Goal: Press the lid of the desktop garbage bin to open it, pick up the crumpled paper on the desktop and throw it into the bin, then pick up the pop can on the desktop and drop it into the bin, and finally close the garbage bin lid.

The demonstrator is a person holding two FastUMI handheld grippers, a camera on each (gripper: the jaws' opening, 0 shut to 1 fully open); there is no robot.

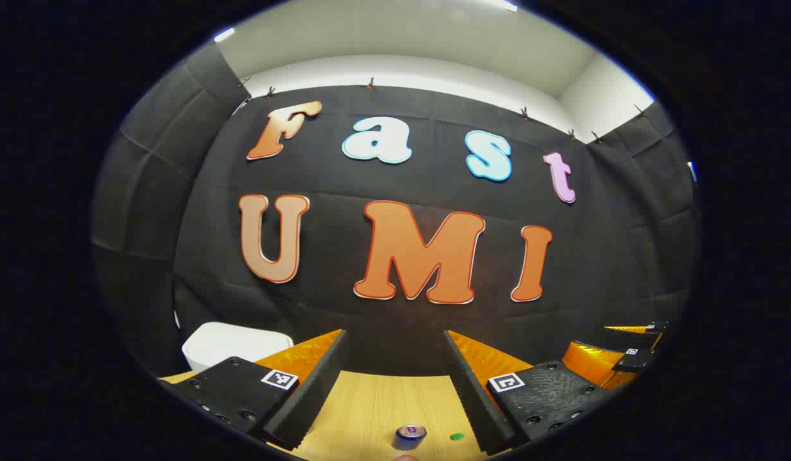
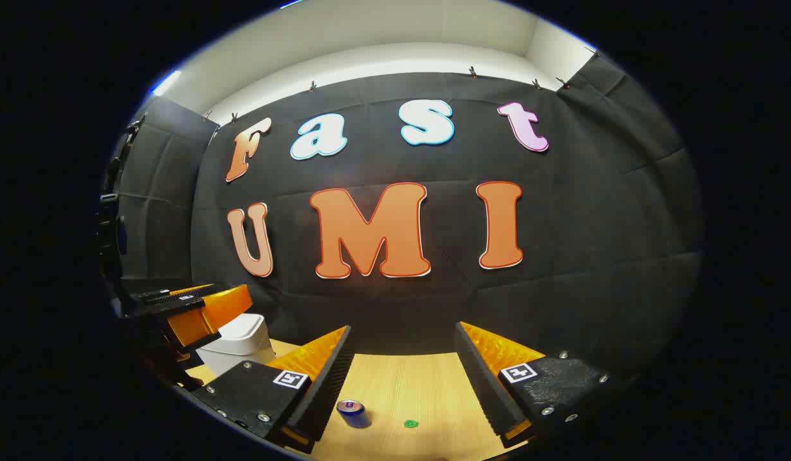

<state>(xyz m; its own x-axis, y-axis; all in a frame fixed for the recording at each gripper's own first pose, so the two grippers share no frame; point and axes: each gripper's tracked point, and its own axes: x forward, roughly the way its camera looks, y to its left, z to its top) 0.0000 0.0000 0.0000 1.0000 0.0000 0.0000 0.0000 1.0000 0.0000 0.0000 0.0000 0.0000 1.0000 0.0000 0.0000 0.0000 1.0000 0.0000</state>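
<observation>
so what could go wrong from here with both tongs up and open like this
1. The bin lid looks shut, and the left tongs hang open above the table, so dropping anything in before pressing the lid would fail.
2. The can stands upright close to one finger of the right tongs; a careless descent might tip it and let it roll.

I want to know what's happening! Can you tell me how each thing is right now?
Bin: lid down, closed.
Can: upright on the table, untouched.
Left gripper: open, holding nothing.
Right gripper: open, holding nothing.
Green dot: lying flat on the table.
</observation>
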